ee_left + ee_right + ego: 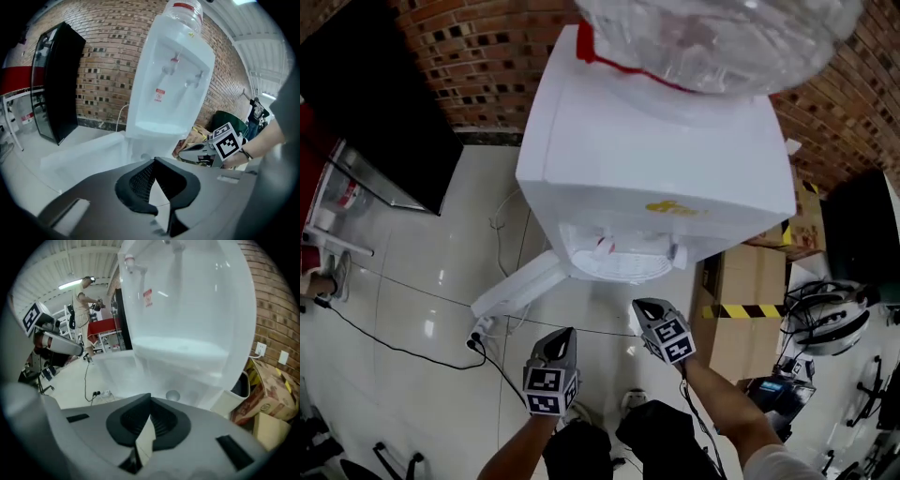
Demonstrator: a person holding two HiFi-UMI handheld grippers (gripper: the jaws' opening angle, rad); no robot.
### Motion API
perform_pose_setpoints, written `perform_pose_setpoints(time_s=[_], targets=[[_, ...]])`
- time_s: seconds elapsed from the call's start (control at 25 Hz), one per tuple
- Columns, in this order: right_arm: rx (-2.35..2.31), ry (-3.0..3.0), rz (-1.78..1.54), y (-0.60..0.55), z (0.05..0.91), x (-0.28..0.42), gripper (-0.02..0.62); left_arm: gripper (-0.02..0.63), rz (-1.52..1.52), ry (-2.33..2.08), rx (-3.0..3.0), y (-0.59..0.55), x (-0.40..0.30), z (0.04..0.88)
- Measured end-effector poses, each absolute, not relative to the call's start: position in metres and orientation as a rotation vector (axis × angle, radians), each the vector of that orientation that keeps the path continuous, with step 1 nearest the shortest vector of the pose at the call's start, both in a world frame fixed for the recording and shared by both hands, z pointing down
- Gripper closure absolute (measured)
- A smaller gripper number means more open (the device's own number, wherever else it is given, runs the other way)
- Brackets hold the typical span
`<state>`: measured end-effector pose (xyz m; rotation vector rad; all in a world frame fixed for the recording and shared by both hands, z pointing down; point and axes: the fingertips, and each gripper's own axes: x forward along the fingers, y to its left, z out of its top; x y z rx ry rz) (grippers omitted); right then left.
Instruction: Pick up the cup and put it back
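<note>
A white water dispenser [656, 159] with a clear bottle [712, 37] on top stands against a brick wall. Its drip tray [619, 267] sits under a red tap [602, 246]. No cup shows in any view. My left gripper [567, 331] hovers over the tiled floor in front of the dispenser, jaws shut and empty. My right gripper [642, 304] is closer to the tray, also shut on nothing. In the left gripper view the closed tips [154, 161] point at the dispenser [168, 84]. In the right gripper view the closed tips [150, 395] face its lower front [187, 310].
A black cabinet [384, 103] stands at the left. A white panel [516, 286] lies on the floor beside a power strip [478, 333] and its cable. Cardboard boxes [750, 300] and a white bin [234, 399] sit at the right. A person [84, 296] stands far behind.
</note>
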<state>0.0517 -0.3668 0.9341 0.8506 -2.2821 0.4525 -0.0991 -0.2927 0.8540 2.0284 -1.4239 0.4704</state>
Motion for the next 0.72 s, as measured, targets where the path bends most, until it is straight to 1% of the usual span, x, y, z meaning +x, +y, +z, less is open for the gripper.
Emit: perform_pose_setpoints(time_s=[0.16,0.44,0.72], targets=[[0.852,-2.266,0.554,-0.339,0.842,0.059,0.588,0.601,0.411,-1.383,1.970,-0.265,-0.082,0.770],[0.914,-2.327,0.735,-0.284,0.672,0.088,0.588,0.601,0.359,-1.462,1.877,-0.223,-0.062,0.624],[0.995,-2.407,0.813,-0.236,0.544,0.105,0.588,0.603,0.352,-1.503,1.899,-0.197,-0.052,0.522]])
